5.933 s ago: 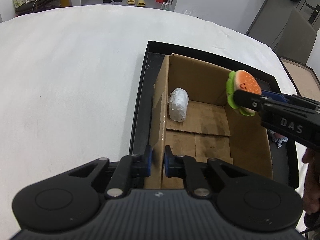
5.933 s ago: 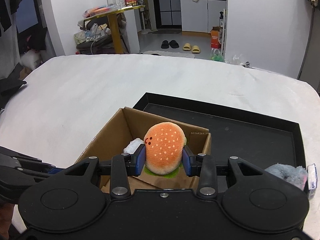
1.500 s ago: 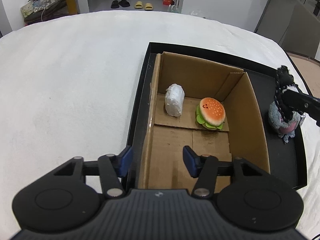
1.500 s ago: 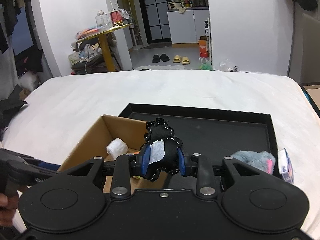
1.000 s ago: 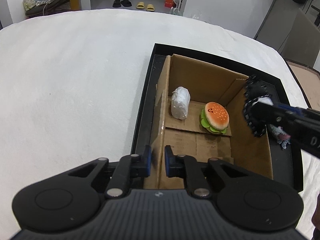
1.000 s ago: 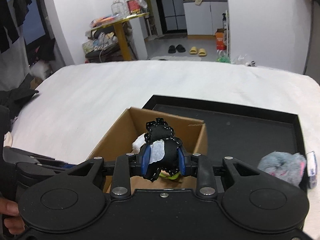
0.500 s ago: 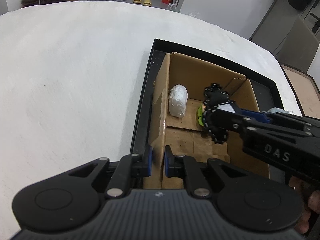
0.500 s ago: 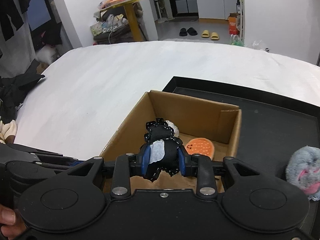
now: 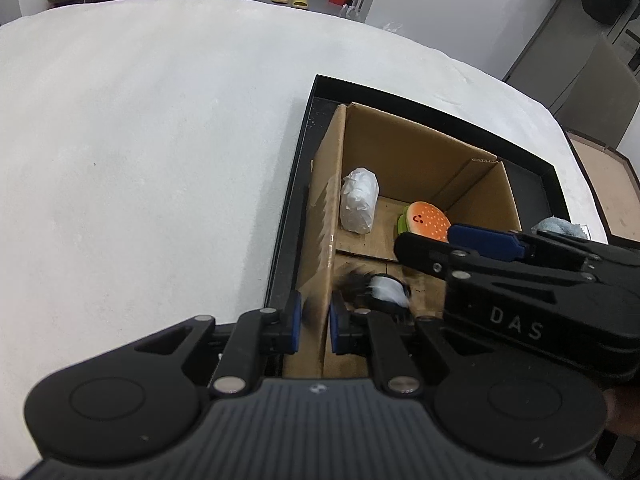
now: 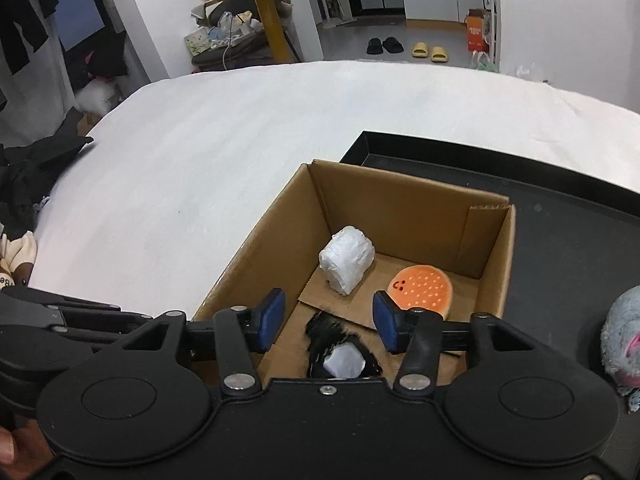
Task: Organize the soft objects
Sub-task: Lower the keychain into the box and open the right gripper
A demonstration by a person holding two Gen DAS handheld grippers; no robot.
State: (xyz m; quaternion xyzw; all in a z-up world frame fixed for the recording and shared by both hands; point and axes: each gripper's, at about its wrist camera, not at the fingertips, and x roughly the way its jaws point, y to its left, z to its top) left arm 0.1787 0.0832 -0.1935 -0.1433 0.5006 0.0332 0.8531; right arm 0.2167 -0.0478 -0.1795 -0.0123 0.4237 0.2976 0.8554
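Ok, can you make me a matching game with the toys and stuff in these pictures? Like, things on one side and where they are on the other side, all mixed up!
Things:
1. burger plush
2. white wrapped bundle
3. black frilly item
4. grey fluffy toy

Places:
A. on the black tray, outside the cardboard box
B. in the box, near end, just below the open right gripper
C. in the box, far end, close to the wall the left gripper pinches
D. in the box, far end, towards the fluffy toy's side

Pairs: 1-D, 2-C, 3-B, 4-A
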